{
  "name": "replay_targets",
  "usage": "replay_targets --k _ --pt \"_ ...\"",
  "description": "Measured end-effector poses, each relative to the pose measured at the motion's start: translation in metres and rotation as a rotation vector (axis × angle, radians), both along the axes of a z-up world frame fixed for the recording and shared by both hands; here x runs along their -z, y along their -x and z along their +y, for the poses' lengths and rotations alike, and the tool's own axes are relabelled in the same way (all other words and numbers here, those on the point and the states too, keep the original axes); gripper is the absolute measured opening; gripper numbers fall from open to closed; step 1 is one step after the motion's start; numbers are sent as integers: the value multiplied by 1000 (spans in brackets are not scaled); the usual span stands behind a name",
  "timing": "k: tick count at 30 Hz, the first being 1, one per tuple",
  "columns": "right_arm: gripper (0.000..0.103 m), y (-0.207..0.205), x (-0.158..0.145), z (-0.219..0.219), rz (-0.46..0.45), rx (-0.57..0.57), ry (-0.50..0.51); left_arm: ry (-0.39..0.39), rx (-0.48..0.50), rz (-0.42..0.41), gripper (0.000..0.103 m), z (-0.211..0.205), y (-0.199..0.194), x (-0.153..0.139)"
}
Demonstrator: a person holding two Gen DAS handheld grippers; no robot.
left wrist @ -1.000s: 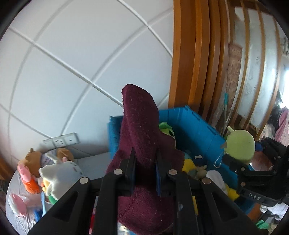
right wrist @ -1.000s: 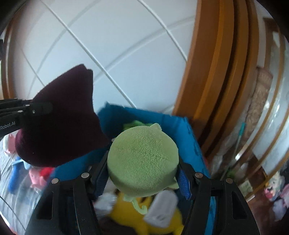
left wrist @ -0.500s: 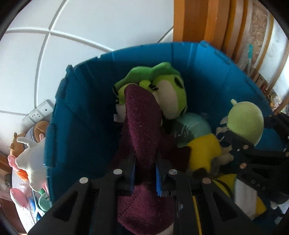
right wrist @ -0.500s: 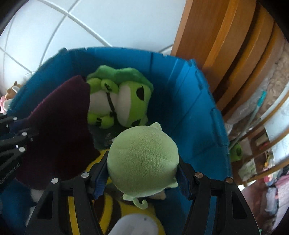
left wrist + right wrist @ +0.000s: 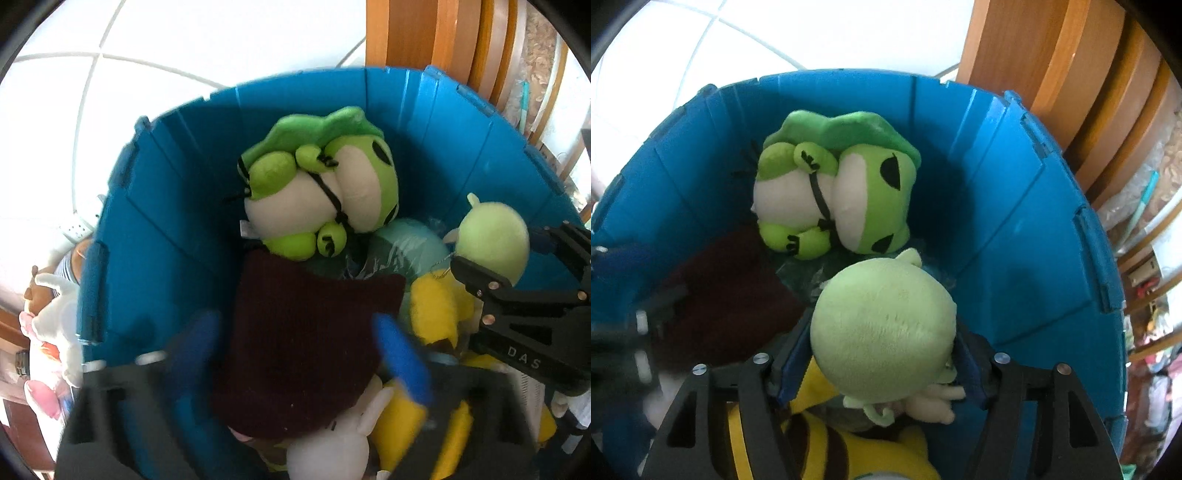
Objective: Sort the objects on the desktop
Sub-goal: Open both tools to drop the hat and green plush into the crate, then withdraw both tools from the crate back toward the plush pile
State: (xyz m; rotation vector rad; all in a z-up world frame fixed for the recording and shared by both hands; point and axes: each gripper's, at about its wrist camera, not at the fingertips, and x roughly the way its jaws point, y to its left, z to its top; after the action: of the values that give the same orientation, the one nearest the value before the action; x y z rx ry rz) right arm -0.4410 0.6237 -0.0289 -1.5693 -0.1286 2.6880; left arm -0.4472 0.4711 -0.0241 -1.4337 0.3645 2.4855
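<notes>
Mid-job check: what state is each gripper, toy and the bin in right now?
left gripper: open, motion-blurred
maroon cloth: released, lying on the pile
right gripper: shut on pale green plush
frog plush: lying in bin
blue bin: open-topped, holding toys

This looks like a home, maybe a child's room. A big blue toy bin [image 5: 159, 236] is full of soft toys, like a green frog [image 5: 834, 192] and a yellow stuffed toy [image 5: 436, 310]. More plush animals [image 5: 51, 317] lie outside the bin on the left. Behind it is a white tiled wall [image 5: 184, 37] with a power socket [image 5: 75, 229], and a brown wooden frame [image 5: 1052, 62] like a door or a cupboard. Far right, things are piled up in a messy way.
</notes>
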Motion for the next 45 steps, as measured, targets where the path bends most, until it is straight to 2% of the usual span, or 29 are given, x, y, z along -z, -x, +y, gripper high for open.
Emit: replay_targets --k 3,5,7,12,17,21,26,34,39,45 --pt "70 -6 -12 2 22 7 -5 1 6 12 99 0 -8 -13" --pt "74 -12 -22 2 39 13 -8 -2 12 20 99 -2 -17 -23" --pt "88 -23 -35 1 62 19 -16 -8 24 34 99 -5 -28 -33" --pt "88 -62 -66 -10 114 21 -30 -41 42 66 99 -22 -69 -63" --pt "96 -106 -88 -26 149 23 -48 -79 75 105 99 -44 -116 -92" --pt "99 -139 -98 -38 166 30 -52 -107 105 135 99 -58 -151 -102" --pt "102 -172 -101 -48 181 49 -40 -132 110 162 99 -75 -181 -104" --pt "102 -209 -90 -63 184 59 -37 -168 113 189 99 -103 -217 -101" --pt "102 -230 -80 -88 184 22 -77 -163 119 227 99 -129 -239 -93" --pt "102 -250 -74 -120 203 13 -39 -173 104 239 99 -163 -259 -83"
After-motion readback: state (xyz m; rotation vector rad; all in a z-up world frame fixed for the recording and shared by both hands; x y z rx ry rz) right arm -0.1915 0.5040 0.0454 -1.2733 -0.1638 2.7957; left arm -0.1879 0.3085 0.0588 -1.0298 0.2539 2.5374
